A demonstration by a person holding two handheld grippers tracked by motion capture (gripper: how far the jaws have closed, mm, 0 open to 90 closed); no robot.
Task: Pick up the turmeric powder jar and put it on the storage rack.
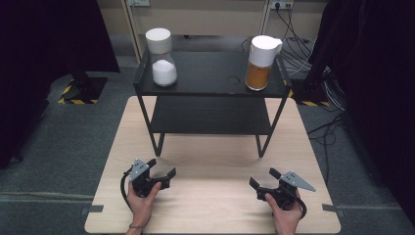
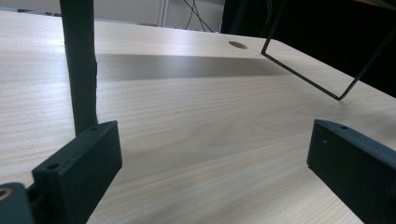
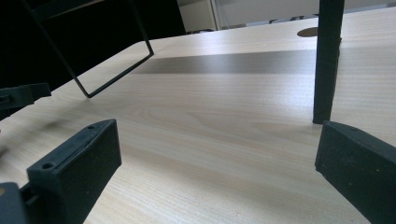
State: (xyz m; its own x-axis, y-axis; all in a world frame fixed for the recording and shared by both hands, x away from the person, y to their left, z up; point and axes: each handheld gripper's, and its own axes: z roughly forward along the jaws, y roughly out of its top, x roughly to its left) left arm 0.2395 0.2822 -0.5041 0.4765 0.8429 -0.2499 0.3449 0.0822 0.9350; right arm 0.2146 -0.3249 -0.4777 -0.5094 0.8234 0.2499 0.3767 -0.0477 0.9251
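At the left of the high view the left gripper point(image 1: 163, 172) rests low over the pale wooden table point(image 1: 210, 205) in the person's left hand point(image 1: 143, 201), jaws spread wide with nothing between them; its own view shows the two blocky matt-black pads apart over bare wood grain, a rack leg point(image 2: 81, 70) rising just beyond the left pad; the likely step is a reach up to the jars, and it would go best by lifting clear of the black metal rack's point(image 1: 210, 73) top rim before closing in, approaching each jar at its glass waist rather than its cap; on the rack's top shelf, toward the left, stands the jar of white granules point(image 1: 162, 58), clear glass with a tall white cylindrical lid; toward the right, well apart from it, stands the jar of orange-brown powder point(image 1: 261, 62), topped by a white lid with a pouring lip; smooth glass may slip, so a square, centred grip seems wise; at the right the right gripper point(image 1: 263, 181) is likewise wide open and empty, near the table's front edge.
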